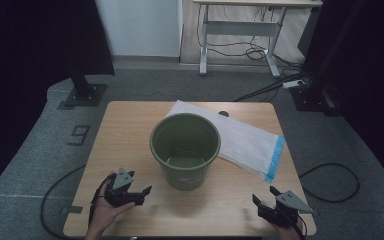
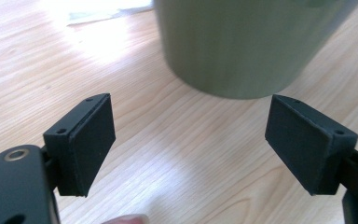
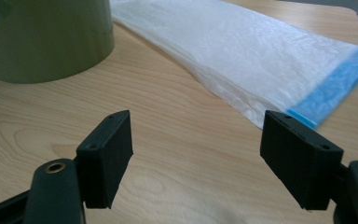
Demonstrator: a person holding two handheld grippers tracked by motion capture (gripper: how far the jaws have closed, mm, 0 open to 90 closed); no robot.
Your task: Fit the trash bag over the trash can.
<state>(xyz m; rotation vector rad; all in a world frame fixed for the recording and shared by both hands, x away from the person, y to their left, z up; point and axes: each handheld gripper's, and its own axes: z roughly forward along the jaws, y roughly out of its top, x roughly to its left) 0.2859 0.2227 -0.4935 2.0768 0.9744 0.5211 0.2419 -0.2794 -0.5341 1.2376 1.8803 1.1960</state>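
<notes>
The left gripper (image 1: 136,192) and right gripper (image 1: 263,196) rest near the table's (image 1: 130,125) front corners, jaws wide and empty. The green bin (image 1: 185,150) stands mid-table; the folded bag (image 1: 245,140) lies toward the right edge. Nothing seems begun; likely next, lifting the bag's edge.

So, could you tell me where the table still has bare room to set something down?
The left strip, between the table edge and the green bucket, is bare. So is the near strip between the left tongs and right tongs. The far right is crowded: the white bag with a blue edge lies flat behind the bucket.
</notes>
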